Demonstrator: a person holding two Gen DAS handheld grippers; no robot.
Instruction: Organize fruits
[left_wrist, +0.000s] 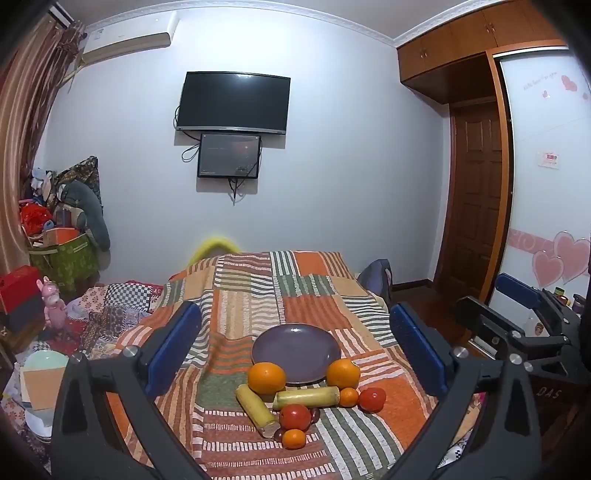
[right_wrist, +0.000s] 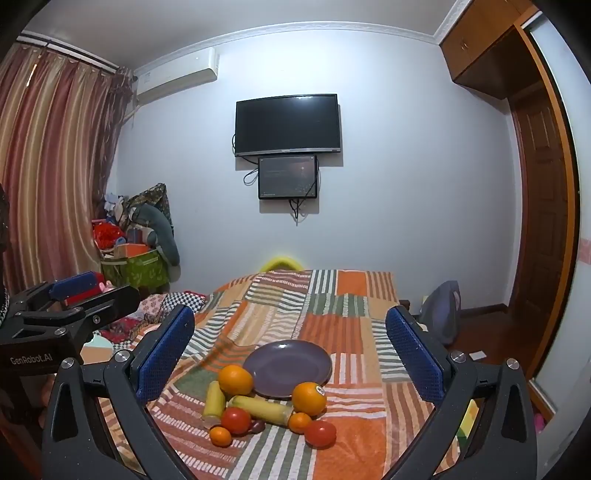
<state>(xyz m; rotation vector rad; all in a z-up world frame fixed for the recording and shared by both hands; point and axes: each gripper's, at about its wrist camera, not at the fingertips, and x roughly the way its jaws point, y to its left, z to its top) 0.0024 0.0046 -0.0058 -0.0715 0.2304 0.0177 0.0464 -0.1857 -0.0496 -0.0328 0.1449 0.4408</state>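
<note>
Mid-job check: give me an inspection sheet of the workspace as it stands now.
Surface: patchwork striped blanket draped over a raised surface.
Job's things: purple plate holds nothing; two large oranges touch its near rim; two yellow-green cylinder pieces, two red fruits, two small oranges and small dark fruits cluster in front.
Clutter: green box piled with bags and toys by the curtain.
Grippers: left gripper and right gripper both open, above the blanket, holding nothing.
Cables: loose leads hang below the wall screens.
Surroundings: air conditioner, wooden door.
</note>
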